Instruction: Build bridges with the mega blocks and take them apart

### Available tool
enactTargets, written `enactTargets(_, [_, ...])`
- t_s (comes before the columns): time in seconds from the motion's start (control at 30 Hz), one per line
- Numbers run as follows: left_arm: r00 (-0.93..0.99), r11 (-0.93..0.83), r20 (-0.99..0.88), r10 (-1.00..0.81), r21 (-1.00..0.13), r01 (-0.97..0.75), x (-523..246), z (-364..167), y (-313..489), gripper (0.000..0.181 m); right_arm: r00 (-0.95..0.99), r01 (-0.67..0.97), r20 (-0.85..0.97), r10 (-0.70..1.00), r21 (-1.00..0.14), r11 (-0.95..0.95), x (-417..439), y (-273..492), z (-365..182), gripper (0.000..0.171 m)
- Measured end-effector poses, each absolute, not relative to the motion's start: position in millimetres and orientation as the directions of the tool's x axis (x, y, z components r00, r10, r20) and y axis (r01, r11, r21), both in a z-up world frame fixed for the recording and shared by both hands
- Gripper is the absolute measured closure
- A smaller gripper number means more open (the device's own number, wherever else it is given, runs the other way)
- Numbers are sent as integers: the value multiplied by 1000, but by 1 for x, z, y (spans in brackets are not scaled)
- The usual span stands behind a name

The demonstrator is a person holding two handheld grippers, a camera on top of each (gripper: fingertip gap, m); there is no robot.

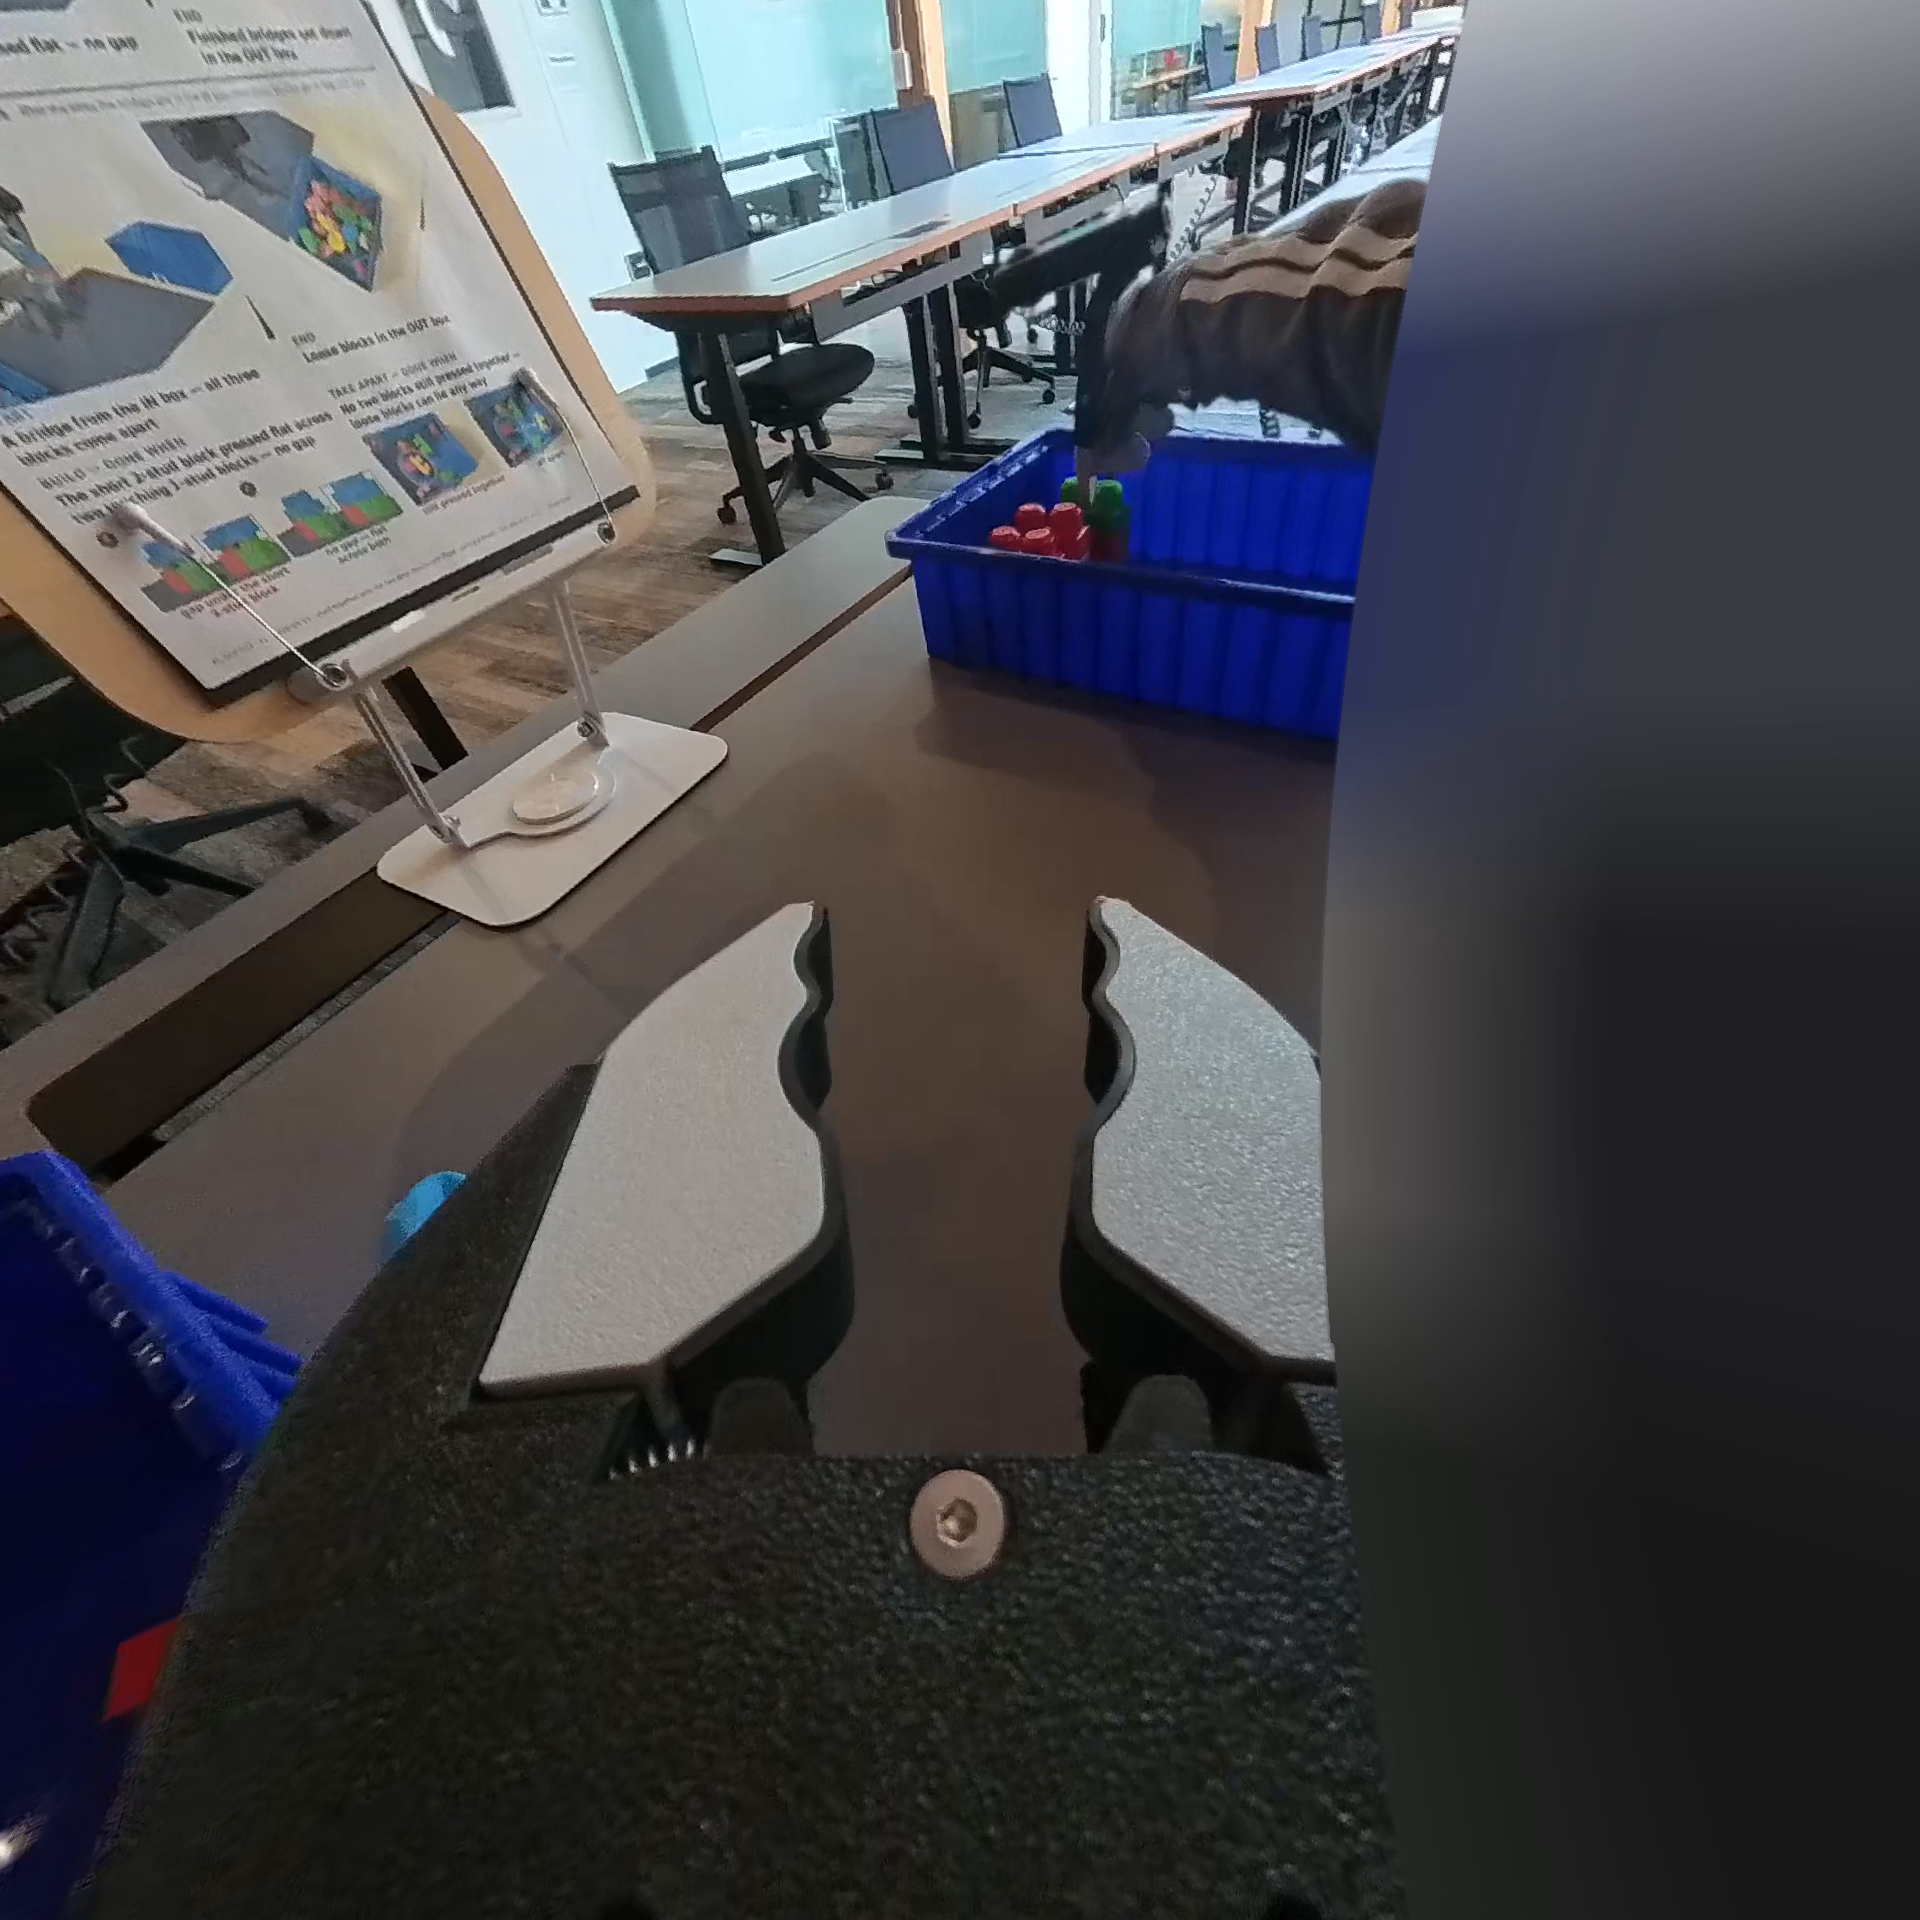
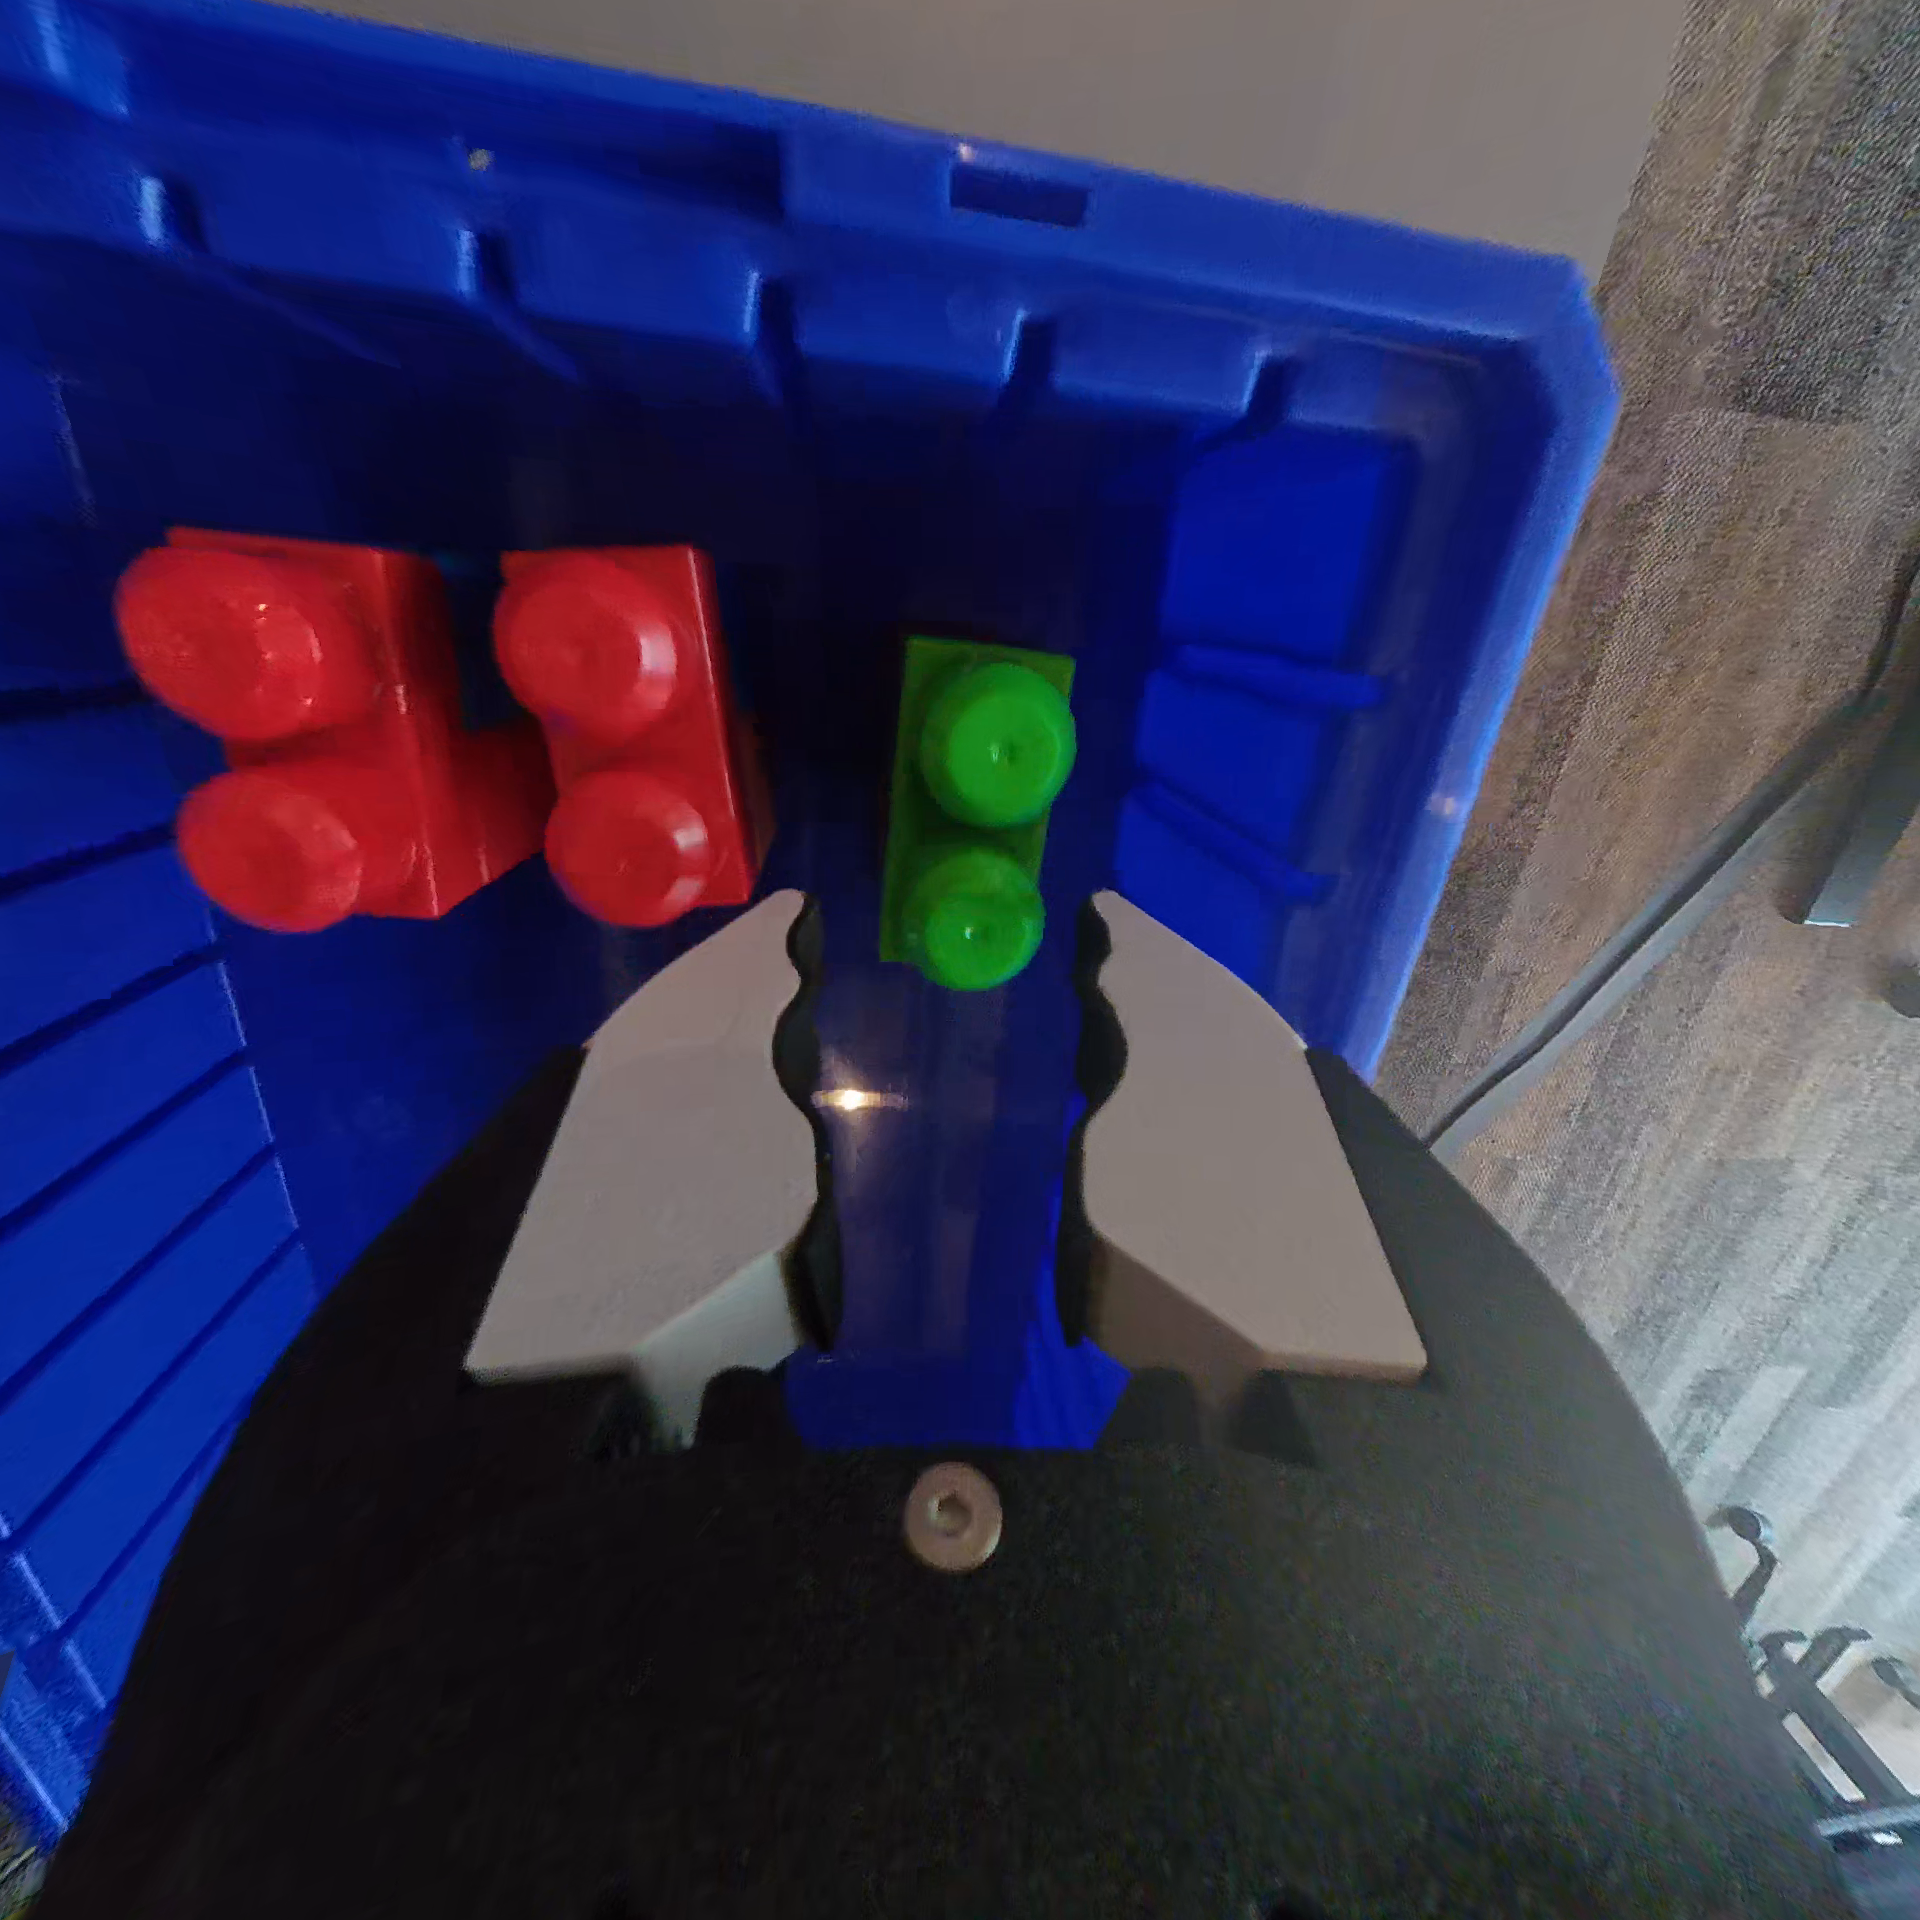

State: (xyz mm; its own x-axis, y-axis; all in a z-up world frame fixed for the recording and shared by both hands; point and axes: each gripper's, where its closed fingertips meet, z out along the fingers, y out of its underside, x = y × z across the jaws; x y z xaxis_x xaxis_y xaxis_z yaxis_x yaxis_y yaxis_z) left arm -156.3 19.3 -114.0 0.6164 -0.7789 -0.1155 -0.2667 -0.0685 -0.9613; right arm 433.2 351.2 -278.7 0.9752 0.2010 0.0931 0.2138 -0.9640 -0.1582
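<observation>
two red blocks (image 2: 436,727) beside green block (image 2: 982,810), blue bin (image 2: 1143,343)

1. Right gripper (image 2: 948,920) hangs over the blue bin (image 2: 1351,343), jaws apart, with bare bin floor between them.
2. The green block (image 2: 982,800) stands just ahead of that gap; two red blocks (image 2: 436,727) crowd the left side.
3. The bin's wall closes off the far side and the right.
4. Left gripper (image 1: 956,920) faces open desk (image 1: 935,790); a document stand (image 1: 561,821) sits off to the left.
</observation>
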Motion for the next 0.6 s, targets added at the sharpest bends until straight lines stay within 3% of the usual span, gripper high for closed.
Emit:
enactTargets(0.03, [619,-61,-123,-776,-962,-267,-157,-112,18,135,974,217,101,202,-172,-961,434,350,-272,126])
enactTargets(0.27, [668,-40,-135,-732,-970,-240,-169,-101,16,129,935,353,111,338,-402,-845,397,335,-194,124])
enactTargets(0.6, [785,97,-129,-606,-991,-88,-203,-61,12,110,821,491,267,505,-781,-385,290,244,-90,120])
